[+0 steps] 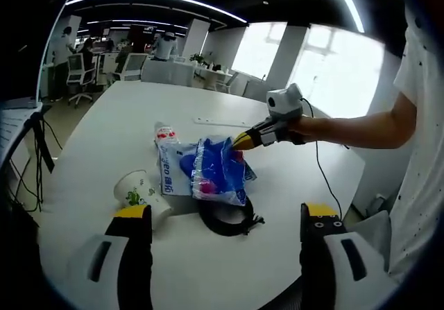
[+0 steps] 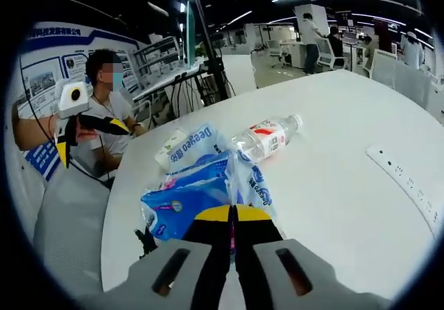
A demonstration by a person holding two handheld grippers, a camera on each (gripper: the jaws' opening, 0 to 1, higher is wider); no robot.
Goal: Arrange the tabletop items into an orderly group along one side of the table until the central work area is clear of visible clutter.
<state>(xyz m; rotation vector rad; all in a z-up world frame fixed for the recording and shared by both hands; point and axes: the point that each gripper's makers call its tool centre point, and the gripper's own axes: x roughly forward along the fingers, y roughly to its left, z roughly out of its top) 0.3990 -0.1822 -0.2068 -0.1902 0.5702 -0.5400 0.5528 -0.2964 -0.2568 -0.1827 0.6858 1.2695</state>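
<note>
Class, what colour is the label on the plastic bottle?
Red and white, on the plastic bottle; clearest in the right gripper view.

office chairs (image 1: 75, 74), seated person (image 2: 105, 109), wall poster (image 2: 43, 60)

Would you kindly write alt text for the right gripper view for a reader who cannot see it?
The right gripper, jaws closed, pinches a blue plastic bag lying on a white table. A clear water bottle lies on its side just beyond the bag, and the left gripper is raised at the left edge.
</note>
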